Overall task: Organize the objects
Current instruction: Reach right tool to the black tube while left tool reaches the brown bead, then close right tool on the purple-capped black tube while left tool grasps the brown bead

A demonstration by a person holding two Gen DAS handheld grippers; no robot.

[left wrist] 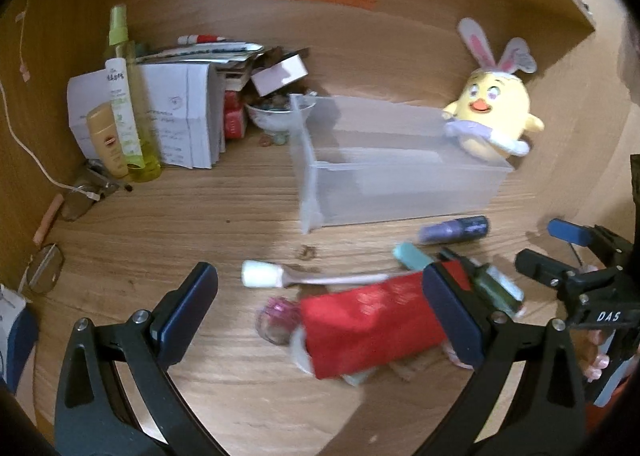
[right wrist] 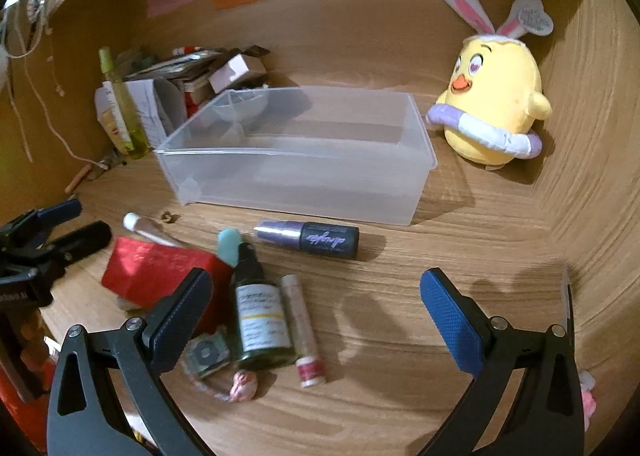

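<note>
We hold both grippers with fingers spread wide and empty: the left gripper [left wrist: 320, 308] straddles the red box [left wrist: 368, 328] lying on the worktop [left wrist: 180, 216], near the empty clear bin [right wrist: 296, 172]. We should centre the box, close squarely, then lift.

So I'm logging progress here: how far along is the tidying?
Barely started. Done: nothing, the clear bin looks empty. In hand: nothing; the left gripper hangs open over the red box, and the right gripper is open too. Left: purple bottle, green bottle, brush.
</note>
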